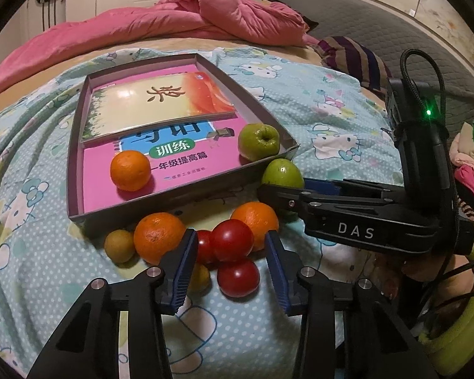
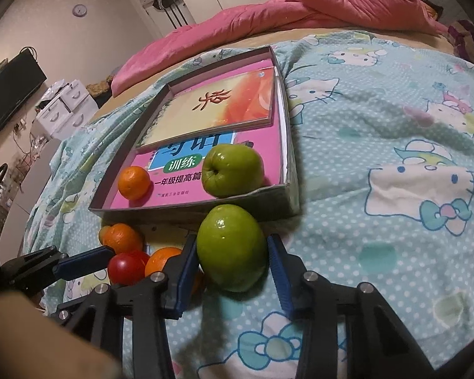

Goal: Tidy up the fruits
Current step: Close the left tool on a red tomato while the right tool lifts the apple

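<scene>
a bed covered with a pale blue cartoon-cat sheet (image 1: 316, 101) holds a shallow grey cardboard tray (image 1: 180, 202) lying flat. inside the tray are two books, a cream and orange one (image 1: 161, 104) resting on top of a pink one (image 1: 186, 170). an orange (image 1: 130, 170) sits on the pink book near the tray's front left, and a green apple (image 1: 259, 141) sits in the tray's front right corner.

in front of the tray, on the sheet, lies a loose cluster of fruit: two more oranges (image 1: 159, 237), red tomatoes (image 1: 237, 276), and a small brownish-green fruit (image 1: 119, 245) at the left end.

the left gripper (image 1: 230, 271) hovers over this cluster with its blue-padded jaws wide apart, a tomato between them but not touched.

the right gripper (image 2: 232, 271) reaches toward a second green apple (image 2: 232, 248), which lies on the sheet just outside the tray's front right corner. its jaws are spread wide on either side of the apple; whether the pads touch the skin cannot be told.

a pink quilt (image 1: 180, 15) is bunched up at the far end of the bed.
</scene>
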